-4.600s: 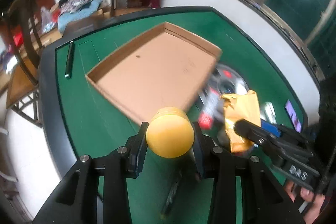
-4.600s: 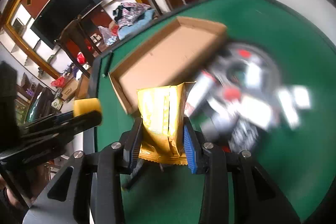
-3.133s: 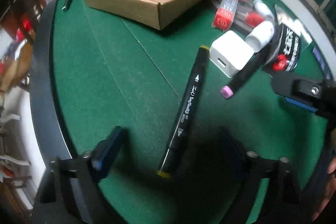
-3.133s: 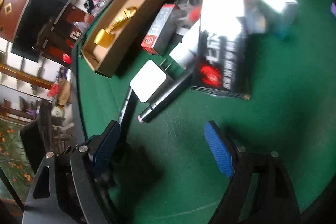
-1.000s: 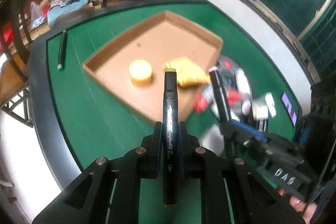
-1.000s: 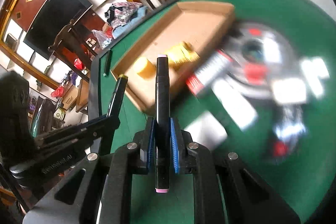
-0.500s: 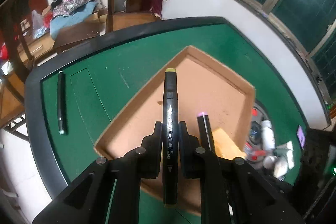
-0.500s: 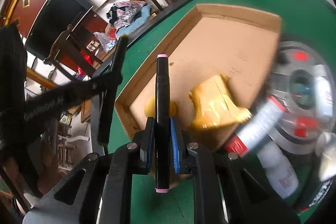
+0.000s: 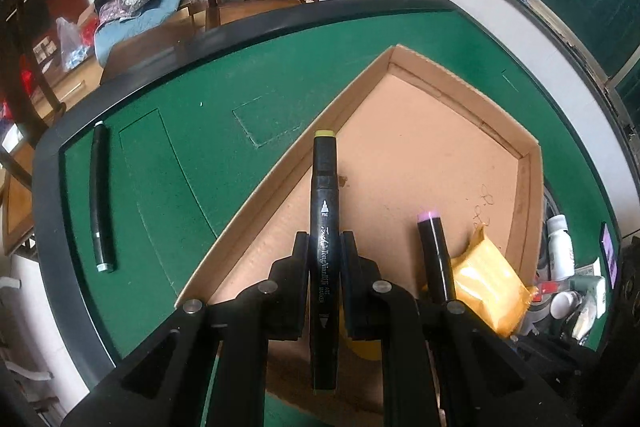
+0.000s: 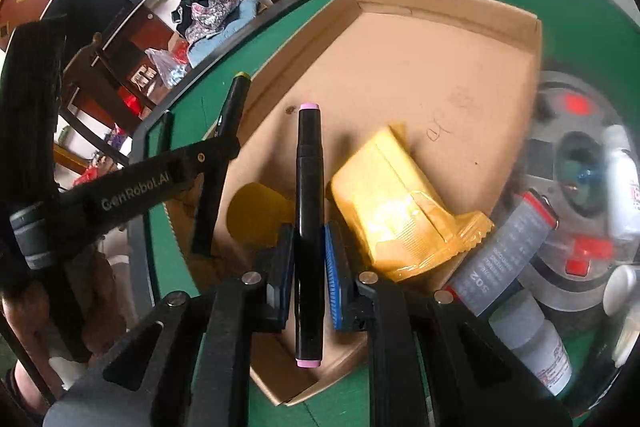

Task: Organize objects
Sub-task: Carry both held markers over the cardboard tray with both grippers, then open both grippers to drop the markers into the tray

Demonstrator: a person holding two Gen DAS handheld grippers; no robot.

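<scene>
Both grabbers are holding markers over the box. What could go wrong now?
The pink-capped marker hangs above the yellow packet and yellow puck, so it may land on them and roll. The yellow-capped marker sits near the cardboard box's left wall and could tip out. The two grippers are close and might bump.

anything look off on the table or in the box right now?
One stray: a black pen lies alone near the far-left edge of the green table, away from the cardboard box. In the box, the yellow packet looks crumpled. Both tongs grip their markers squarely.
</scene>
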